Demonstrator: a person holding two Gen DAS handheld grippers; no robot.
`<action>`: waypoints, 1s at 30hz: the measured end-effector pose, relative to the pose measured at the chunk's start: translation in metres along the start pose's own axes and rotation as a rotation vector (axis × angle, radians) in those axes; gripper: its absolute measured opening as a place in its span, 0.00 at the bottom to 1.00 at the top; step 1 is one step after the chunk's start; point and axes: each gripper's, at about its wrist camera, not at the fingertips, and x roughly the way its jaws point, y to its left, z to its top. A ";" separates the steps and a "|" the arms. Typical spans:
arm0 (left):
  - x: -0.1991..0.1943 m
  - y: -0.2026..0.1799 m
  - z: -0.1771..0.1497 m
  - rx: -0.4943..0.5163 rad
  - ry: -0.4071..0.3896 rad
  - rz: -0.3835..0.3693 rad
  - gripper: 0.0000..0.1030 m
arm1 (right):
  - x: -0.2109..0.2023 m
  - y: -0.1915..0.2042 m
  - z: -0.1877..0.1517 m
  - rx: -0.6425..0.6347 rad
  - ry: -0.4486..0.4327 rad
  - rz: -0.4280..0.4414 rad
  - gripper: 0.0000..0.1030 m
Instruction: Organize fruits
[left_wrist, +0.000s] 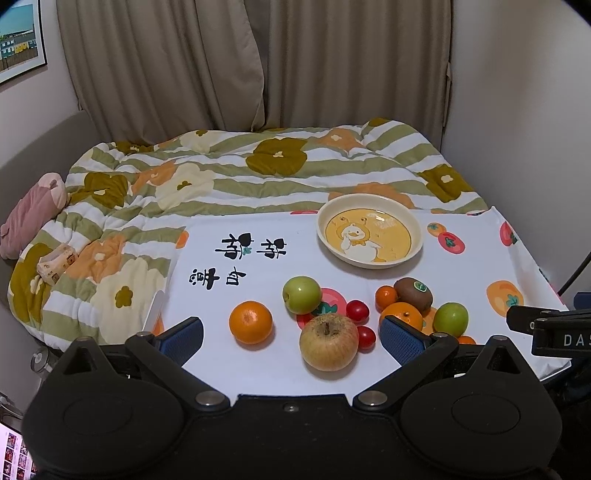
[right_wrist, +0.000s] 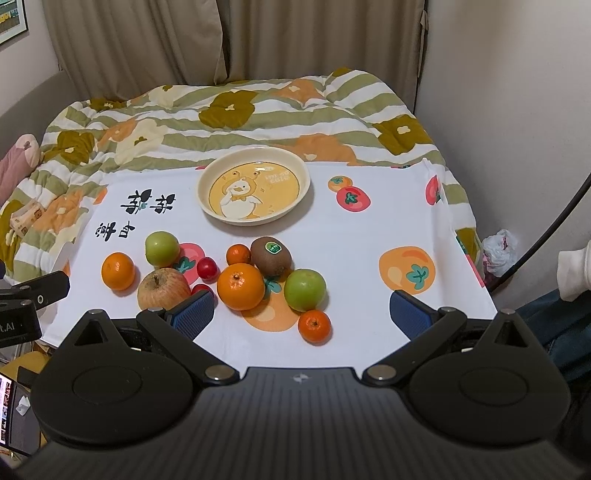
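Left claw (left_wrist: 291, 334): matte black housing, two round embossed discs, silver rivets at the linkage arms, blue ribbed pads (left_wrist: 400, 339) on the fingers. Right claw (right_wrist: 303, 315): same black body, ridged grey centre plate, small white logo, blue textured pads (right_wrist: 410, 314).

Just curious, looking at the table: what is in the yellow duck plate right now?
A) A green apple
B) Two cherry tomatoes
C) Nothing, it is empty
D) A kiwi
C: the duck plate shows only its printed duck, while the kiwi and the other fruit lie on the cloth nearer the camera.
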 end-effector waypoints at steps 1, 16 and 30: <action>0.000 0.000 0.000 0.000 0.000 0.000 1.00 | 0.000 0.001 0.000 -0.001 -0.001 0.001 1.00; 0.000 -0.001 0.001 -0.001 -0.002 -0.002 1.00 | 0.002 0.003 0.005 0.001 -0.002 0.002 1.00; -0.001 0.000 0.001 -0.001 -0.002 -0.003 1.00 | 0.002 0.004 0.005 0.001 -0.003 0.006 1.00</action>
